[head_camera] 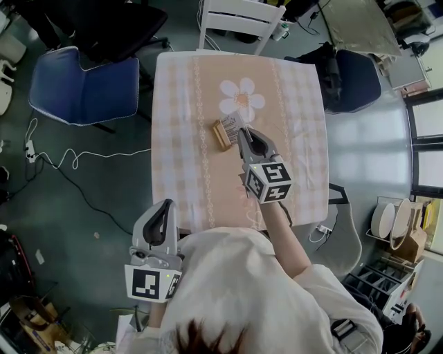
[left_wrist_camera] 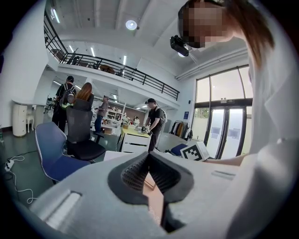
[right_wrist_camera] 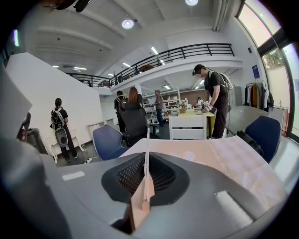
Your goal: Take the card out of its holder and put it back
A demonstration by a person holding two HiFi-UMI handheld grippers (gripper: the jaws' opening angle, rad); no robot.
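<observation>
Card (head_camera: 232,122) is pinched edge-on in my right gripper's (head_camera: 243,133) fingers, close over the wooden holder (head_camera: 221,134) on the desk (head_camera: 180,138). My left gripper (head_camera: 164,207) hangs off the desk's near edge, fingers clenched on nothing. With the holder unbraced, I reckon a tilted card could miss the slot, then bend or shove the holder sideways.

A blue chair (head_camera: 83,86) is standing well left of the right gripper (head_camera: 242,133). A white chair (head_camera: 239,21) is sitting past it, behind the bench (head_camera: 180,138).
</observation>
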